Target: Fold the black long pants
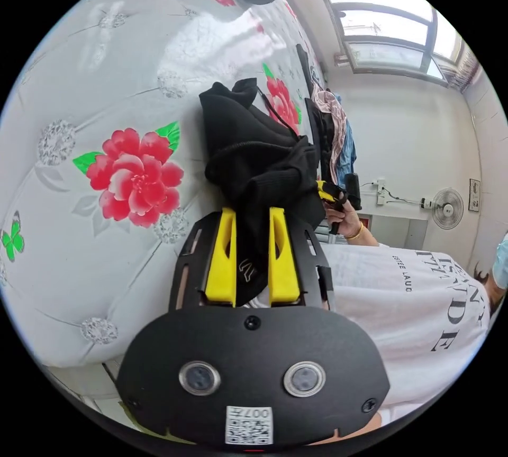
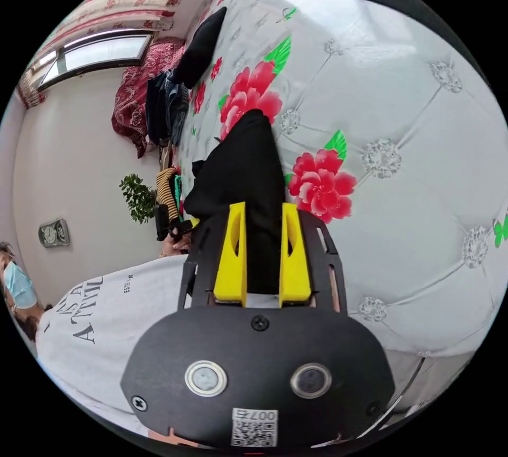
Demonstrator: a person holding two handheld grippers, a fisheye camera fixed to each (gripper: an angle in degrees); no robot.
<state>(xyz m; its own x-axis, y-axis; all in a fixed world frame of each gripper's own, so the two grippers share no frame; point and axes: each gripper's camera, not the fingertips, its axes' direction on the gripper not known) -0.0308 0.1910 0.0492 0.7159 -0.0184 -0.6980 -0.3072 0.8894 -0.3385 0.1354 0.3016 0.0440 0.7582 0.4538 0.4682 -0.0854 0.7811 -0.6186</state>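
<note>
Left gripper: 2 yellow fingers pinching a bunched fold of the black long pants, cloth heaped toward 12 o'clock over the bed with its red flower cover. Right gripper: 2 yellow fingers likewise clamped on the pants — a smoother dark band running up toward 12 o'clock. In the left gripper view, at 3 o'clock of the pants, the other gripper in a hand. White printed shirt at 4 o'clock — wall fan beyond, window at 1 o'clock.
</note>
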